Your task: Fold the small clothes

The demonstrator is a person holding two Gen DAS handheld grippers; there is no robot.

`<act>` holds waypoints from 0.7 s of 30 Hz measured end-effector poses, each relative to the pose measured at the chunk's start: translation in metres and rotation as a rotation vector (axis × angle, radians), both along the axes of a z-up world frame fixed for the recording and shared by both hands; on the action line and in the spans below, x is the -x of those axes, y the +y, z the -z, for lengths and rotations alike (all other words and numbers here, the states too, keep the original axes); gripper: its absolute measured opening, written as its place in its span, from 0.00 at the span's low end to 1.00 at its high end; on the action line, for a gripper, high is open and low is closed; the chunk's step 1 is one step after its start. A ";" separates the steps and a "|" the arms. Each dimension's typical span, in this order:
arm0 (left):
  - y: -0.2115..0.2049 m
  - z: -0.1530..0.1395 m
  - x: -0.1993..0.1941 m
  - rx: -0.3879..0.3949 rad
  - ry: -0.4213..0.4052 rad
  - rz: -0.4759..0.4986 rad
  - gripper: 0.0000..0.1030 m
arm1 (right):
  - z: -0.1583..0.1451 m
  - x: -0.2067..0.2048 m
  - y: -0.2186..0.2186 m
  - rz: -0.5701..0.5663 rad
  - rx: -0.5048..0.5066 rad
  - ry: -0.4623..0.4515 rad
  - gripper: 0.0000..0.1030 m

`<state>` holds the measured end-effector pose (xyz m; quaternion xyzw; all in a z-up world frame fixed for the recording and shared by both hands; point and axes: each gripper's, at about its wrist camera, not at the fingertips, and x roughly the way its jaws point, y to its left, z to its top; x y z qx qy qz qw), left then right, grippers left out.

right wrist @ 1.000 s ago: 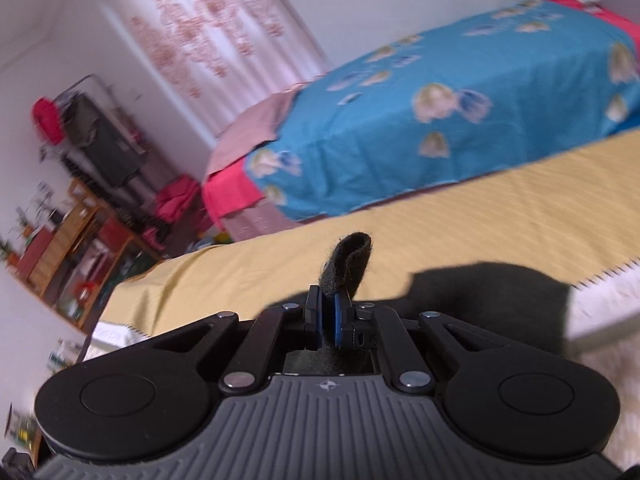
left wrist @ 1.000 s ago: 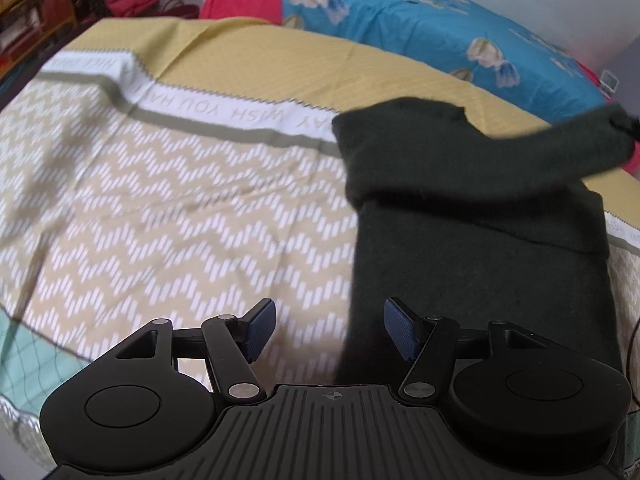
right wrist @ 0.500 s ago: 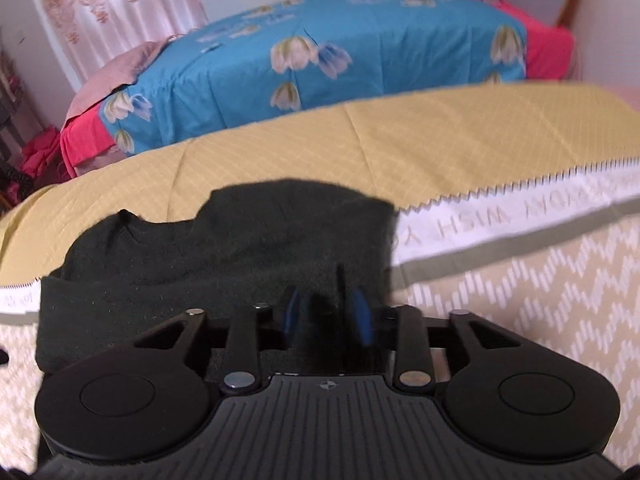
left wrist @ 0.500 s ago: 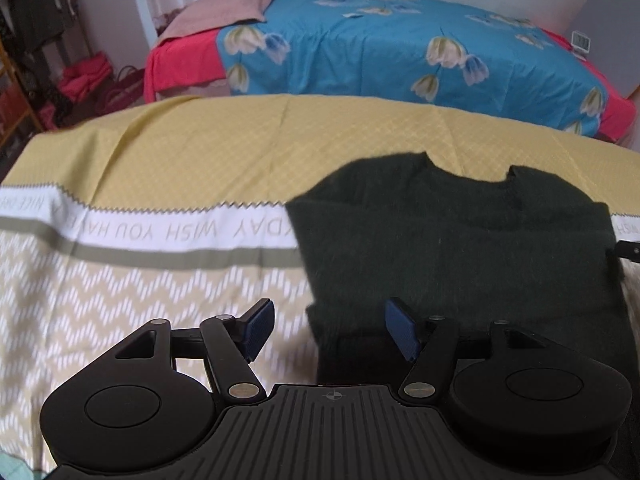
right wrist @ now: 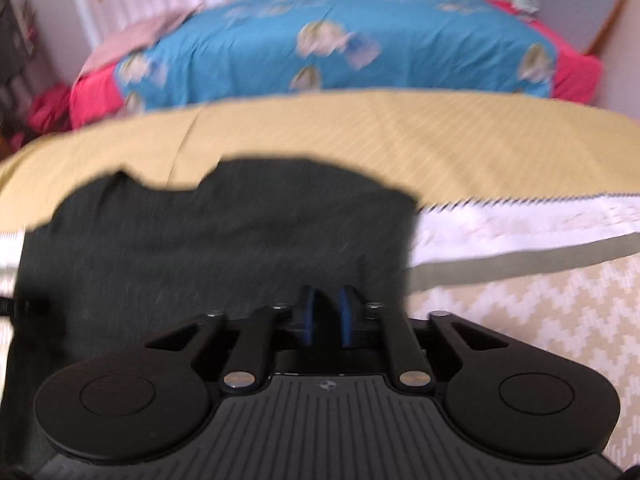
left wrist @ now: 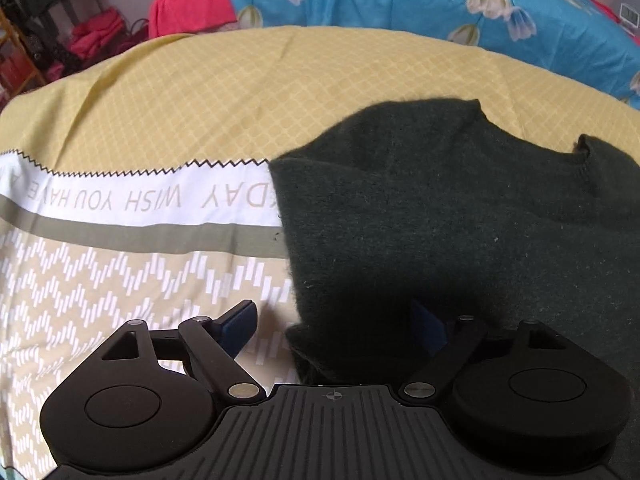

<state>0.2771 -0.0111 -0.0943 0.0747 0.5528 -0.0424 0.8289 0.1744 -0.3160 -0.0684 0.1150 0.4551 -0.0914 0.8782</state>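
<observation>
- Yellow-and-beige patterned bedsheet (left wrist: 224, 92) carries upside-down lettering, "WISH YOU HAVE".
- Dark green knitted sweater (left wrist: 460, 216) lies flat on it.
- Left gripper (left wrist: 334, 322) gapes wide at the sweater's edge.
- Right gripper (right wrist: 327, 314) is slightly parted, gripping nothing.

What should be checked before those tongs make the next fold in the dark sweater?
1. Sweater lies on the yellow bedspread: ok.
2. Left tongs open, jaws wide apart: ok.
3. Sweater's left edge sits between the left fingers: ok.
4. Right tongs free of cloth: cannot tell, narrow gap, blurred.
5. Neckline showing at the far edge: ok.
6. Sleeves tucked in: cannot tell.
</observation>
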 end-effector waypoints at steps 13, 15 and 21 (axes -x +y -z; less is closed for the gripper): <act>-0.007 0.008 -0.008 -0.044 -0.011 -0.007 1.00 | 0.029 -0.058 -0.005 -0.141 -0.081 0.033 0.18; -0.004 0.009 -0.008 -0.031 -0.006 -0.012 1.00 | 0.032 -0.060 -0.027 -0.036 -0.124 0.003 0.00; 0.002 0.012 -0.010 -0.015 -0.003 -0.018 1.00 | 0.009 -0.059 -0.043 0.065 -0.067 -0.085 0.25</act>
